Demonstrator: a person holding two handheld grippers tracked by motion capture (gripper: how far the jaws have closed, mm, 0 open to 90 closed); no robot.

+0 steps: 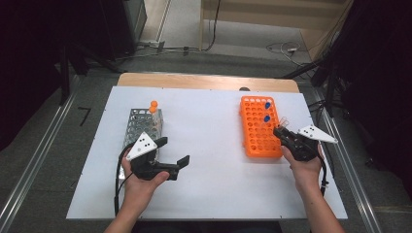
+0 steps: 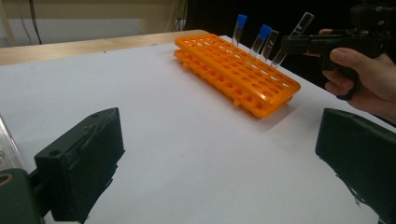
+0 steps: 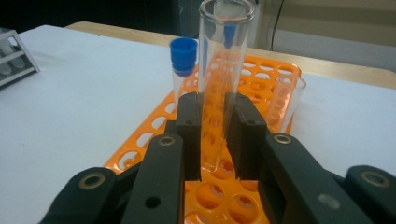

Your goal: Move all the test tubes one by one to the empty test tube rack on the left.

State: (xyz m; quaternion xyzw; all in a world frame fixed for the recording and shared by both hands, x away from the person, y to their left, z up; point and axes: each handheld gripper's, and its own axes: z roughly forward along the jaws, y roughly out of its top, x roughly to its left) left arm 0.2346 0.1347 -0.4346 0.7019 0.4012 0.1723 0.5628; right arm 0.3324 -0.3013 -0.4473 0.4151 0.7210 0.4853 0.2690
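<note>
The right gripper point(image 3: 214, 135) has its jaws clamped on an open clear glass tube point(image 3: 220, 70), held upright just above the orange rack point(image 3: 140, 140), near the rack's right edge. Two blue-capped tubes point(image 2: 238, 30) and one more uncapped tube point(image 3: 287, 102) stand in the rack right beside it. Over to the rack's left, the left gripper point(image 1: 172, 153) sits with jaws spread wide and empty, next to a metal rack point(image 1: 141, 124) with orange-capped tubes point(image 1: 153, 107).

Bench point(image 1: 218, 184) evenly lit from overhead, its white top bright, the room behind dim to black. Shadows soft and short under the orange rack point(image 2: 261, 100). All frames grainy and soft. Left gripper view: near black tongs blurred. Right gripper view: clear tube point(image 3: 223, 70) sharp enough, background hazy.
</note>
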